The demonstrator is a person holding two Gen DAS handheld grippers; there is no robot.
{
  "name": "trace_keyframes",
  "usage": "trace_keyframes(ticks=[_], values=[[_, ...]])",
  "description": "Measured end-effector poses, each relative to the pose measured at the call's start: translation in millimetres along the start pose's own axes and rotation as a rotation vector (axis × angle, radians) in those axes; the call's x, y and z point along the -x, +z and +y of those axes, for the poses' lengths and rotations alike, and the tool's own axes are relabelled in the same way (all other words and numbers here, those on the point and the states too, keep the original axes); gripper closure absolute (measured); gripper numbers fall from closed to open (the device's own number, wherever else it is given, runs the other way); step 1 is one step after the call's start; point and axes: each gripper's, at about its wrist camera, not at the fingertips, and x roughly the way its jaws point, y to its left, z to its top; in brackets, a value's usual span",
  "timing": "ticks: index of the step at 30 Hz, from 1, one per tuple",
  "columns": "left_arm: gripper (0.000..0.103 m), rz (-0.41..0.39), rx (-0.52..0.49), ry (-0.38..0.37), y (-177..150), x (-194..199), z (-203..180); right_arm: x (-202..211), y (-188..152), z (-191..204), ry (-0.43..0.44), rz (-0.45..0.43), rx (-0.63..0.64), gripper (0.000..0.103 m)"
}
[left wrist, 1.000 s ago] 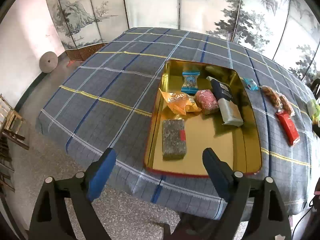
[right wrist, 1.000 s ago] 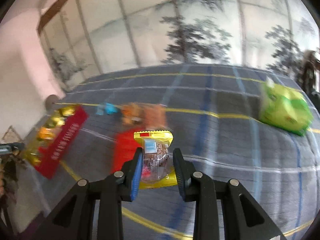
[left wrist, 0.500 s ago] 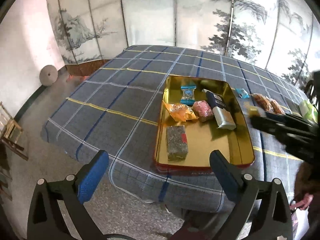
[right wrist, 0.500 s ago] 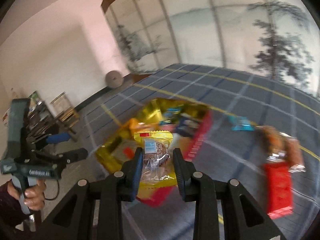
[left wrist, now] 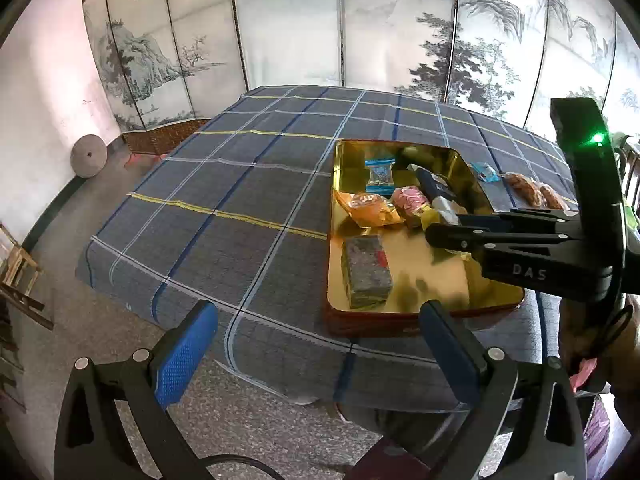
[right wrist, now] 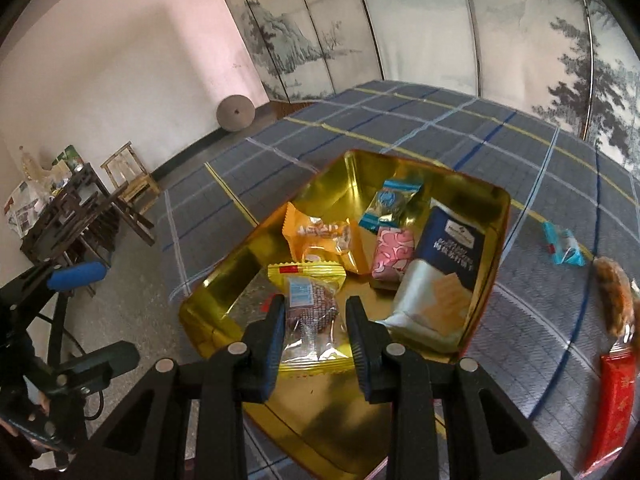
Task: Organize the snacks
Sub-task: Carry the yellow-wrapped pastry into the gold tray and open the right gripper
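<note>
A gold tin tray sits on the blue plaid tablecloth and holds several snacks: an orange packet, a pink packet, a blue candy, a navy cracker pack and a grey block. My right gripper is shut on a yellow-edged clear snack packet, held above the tray's near part; it shows in the left wrist view. My left gripper is open and empty, off the table's front edge.
On the cloth right of the tray lie a blue candy, a brown pastry packet and a red packet. A painted folding screen stands behind the table. Wooden stools and a dark rack stand on the floor at left.
My right gripper has swung left from the loose snacks on the cloth to above the tray, carrying the yellow-edged packet. My left gripper has drawn back from the table, still open.
</note>
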Motion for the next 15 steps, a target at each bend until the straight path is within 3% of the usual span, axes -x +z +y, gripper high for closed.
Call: trace_keyframes(ticks=[15], values=[[0.003, 0.018, -0.016, 0.013, -5.7, -9.4, 3.7, -21.5, 5.6, 4.7, -0.032, 0.041, -0.005, 0.071]])
